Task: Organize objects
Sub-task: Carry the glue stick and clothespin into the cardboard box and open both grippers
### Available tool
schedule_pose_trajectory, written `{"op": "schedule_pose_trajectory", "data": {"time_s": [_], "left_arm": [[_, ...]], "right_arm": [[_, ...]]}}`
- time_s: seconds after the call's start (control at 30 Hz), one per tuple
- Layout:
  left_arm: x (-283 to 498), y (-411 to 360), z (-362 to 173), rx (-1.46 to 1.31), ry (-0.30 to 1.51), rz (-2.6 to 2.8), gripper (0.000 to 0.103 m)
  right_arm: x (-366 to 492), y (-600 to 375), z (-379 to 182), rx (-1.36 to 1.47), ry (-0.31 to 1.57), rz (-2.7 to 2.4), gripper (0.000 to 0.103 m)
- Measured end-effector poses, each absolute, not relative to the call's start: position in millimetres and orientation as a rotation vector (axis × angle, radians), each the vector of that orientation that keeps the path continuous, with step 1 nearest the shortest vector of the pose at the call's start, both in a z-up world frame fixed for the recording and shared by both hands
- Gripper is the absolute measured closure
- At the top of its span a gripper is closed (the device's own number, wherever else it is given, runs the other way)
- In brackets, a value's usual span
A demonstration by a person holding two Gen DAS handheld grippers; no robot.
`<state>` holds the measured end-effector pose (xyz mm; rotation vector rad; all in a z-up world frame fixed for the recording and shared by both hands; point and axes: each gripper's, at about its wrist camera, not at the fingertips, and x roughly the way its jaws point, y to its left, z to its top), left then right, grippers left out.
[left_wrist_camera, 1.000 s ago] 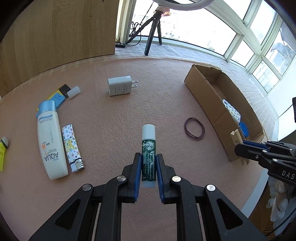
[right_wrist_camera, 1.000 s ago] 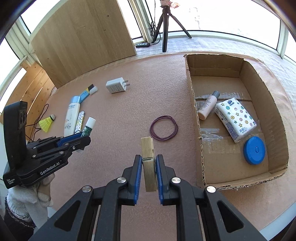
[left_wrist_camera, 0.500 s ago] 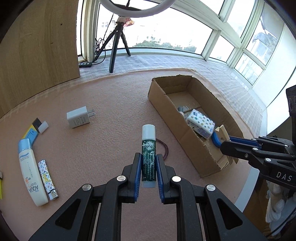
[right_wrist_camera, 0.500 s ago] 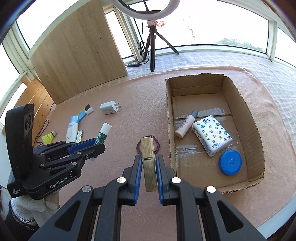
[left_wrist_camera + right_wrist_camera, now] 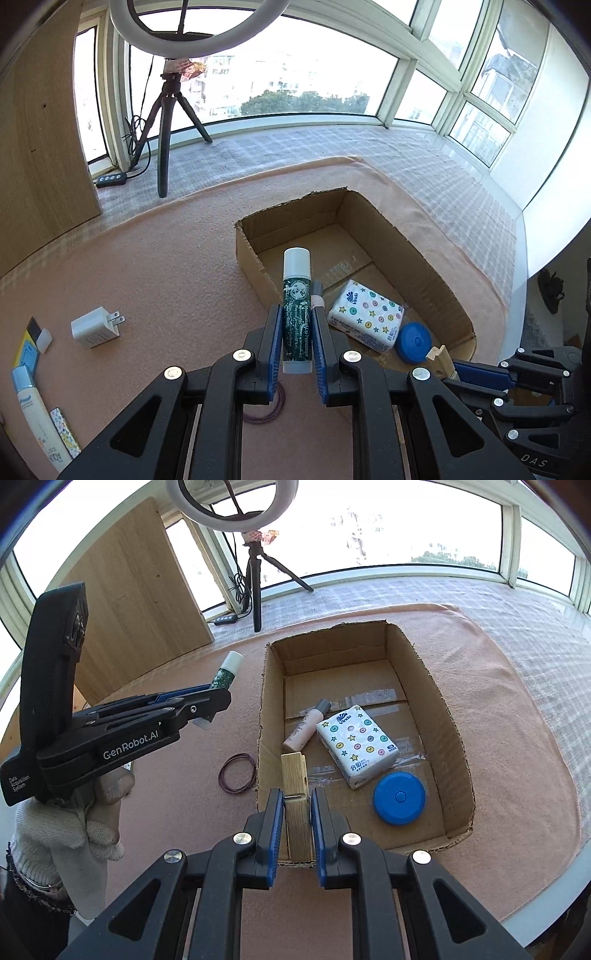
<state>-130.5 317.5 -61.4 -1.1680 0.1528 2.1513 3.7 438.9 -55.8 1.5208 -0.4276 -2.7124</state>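
A lip balm stick [image 5: 296, 310] is clamped lengthwise in the left gripper [image 5: 295, 341] w/ the box [image 5: 458, 738] just ahead, while a clothespin [image 5: 295, 801] is pinched by the right gripper [image 5: 297, 821] at the box's near wall, nearer.

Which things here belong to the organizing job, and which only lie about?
Job: lip balm in left gripper; wooden clothespin in right gripper; cardboard box; charger; hair tie.

Lying about: tripod; ring light.

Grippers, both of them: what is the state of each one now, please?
Left gripper: closed on the green lip balm tube.
Right gripper: closed on the wooden clothespin.
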Motion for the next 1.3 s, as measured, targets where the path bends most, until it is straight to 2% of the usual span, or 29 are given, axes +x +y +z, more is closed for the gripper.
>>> {"op": "schedule_pose_trajectory", "data": {"time_s": [0.37,0.8,0.83,0.87,0.9,0.93,1.0,1.3], "left_arm": [[-156.6,358.6,-79.5,-1.191,0.173,2.146,0.087],[-162.4,364.2,-81.2,-1.194,0.171,2.142,0.086],[-162.3,364.0,-80.7,-1.196,0.169,2.139,0.083],[-162.7,363.9,-80.8,-1.204,0.17,2.134,0.068],[-162.1,363.1,-79.8,-1.203,0.166,2.134,0.059],[-160.5,361.9,-78.3,-1.192,0.165,2.139,0.05],[-158.6,359.7,-75.7,-1.181,0.167,2.147,0.05],[-153.6,338.9,-68.4,-1.179,0.16,2.17,0.05]], "right_arm": [[-3.8,446.0,-66.9,1.543,-0.421,-2.688,0.089],[-11.0,443.5,-71.2,1.559,-0.399,-2.677,0.089],[-10.8,443.0,-70.5,1.553,-0.398,-2.68,0.088],[-10.8,442.8,-69.8,1.549,-0.398,-2.685,0.087],[-11.6,442.6,-69.8,1.557,-0.394,-2.682,0.078],[-11.4,442.4,-69.0,1.554,-0.395,-2.685,0.063],[-9.8,441.6,-65.8,1.533,-0.387,-2.704,0.051],[-8.4,438.8,-63.2,1.529,-0.409,-2.694,0.051]]}}
